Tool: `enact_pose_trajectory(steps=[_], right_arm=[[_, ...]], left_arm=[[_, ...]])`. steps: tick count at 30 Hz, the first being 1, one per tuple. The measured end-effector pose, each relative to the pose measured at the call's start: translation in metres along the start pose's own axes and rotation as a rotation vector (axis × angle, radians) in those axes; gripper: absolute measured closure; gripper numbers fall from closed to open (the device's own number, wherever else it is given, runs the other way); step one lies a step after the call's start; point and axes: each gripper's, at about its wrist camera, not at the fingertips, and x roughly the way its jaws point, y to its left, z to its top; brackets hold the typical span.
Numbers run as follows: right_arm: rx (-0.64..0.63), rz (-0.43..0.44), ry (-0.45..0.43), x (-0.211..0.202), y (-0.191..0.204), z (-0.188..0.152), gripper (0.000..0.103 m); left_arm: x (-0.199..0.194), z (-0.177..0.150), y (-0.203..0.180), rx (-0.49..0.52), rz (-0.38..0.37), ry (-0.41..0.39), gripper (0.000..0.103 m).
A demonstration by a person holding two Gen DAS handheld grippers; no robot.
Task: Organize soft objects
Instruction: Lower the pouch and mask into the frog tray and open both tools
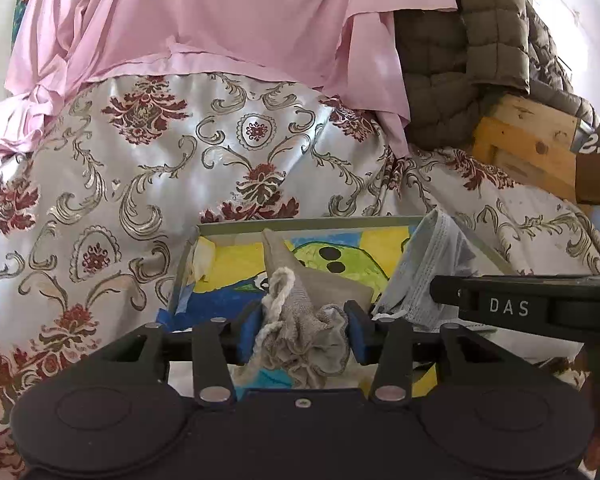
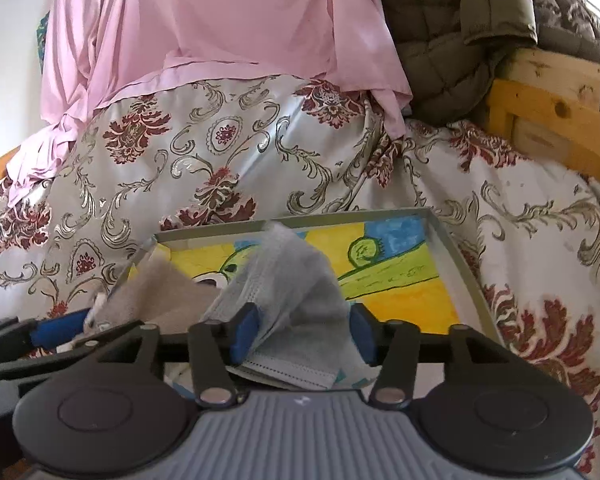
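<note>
A small grey-beige drawstring pouch (image 1: pixel 300 336) was seen bunched between the blue pads (image 1: pixel 247 334) of the left gripper (image 1: pixel 302 336), which was clamped on its gathered mouth. A white cord (image 1: pixel 278 292) was looped up in front of the left-hand pad, and the rest of the pouch was stretched ahead of the jaws as a flat pointed flap over a shallow grey tray (image 1: pixel 300 223). The floor of that tray was covered by a child's drawing (image 1: pixel 228 268) in yellow, blue and green. To the right of the left gripper, and just beside it, a pale blue pleated face mask (image 1: pixel 424 264) was draped over the tray's right side.

In the right wrist view the mask (image 2: pixel 288 292) was found between the pads (image 2: pixel 246 332) of the right gripper (image 2: pixel 302 336). Its jaws were parted; the left-hand pad was still met by the mask's folded edge, while a gap was left before the right-hand one, so the mask was released rather than pinched. Its lower edge was resting on the near part of the tray (image 2: pixel 440 236). To the left of this gripper the pouch (image 2: pixel 160 292) and the left gripper's blue pad (image 2: pixel 60 330) were seen.

Beyond both grippers a shiny floral bedspread (image 1: pixel 172 160), a pink sheet (image 1: pixel 204 20), a quilted olive jacket (image 1: pixel 460 48) and a wooden frame (image 1: pixel 528 140) were visible.
</note>
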Motion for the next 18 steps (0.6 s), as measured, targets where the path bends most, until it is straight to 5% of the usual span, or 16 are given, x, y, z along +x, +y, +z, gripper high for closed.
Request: enact_pose_trajectory(steps=[7,18], right_arm=[[-0.002,-0.012,-0.028,-0.017,-0.004,0.002,0.019],[-0.057,-0.024,-0.112,-0.086,-0.013,0.01,0.002]], left_arm=[[-0.009,0.002,0.001,0.007,0.016,-0.017,0.041],[-0.061,0.007,0.004,-0.051,0.037,-0.115,0.019]])
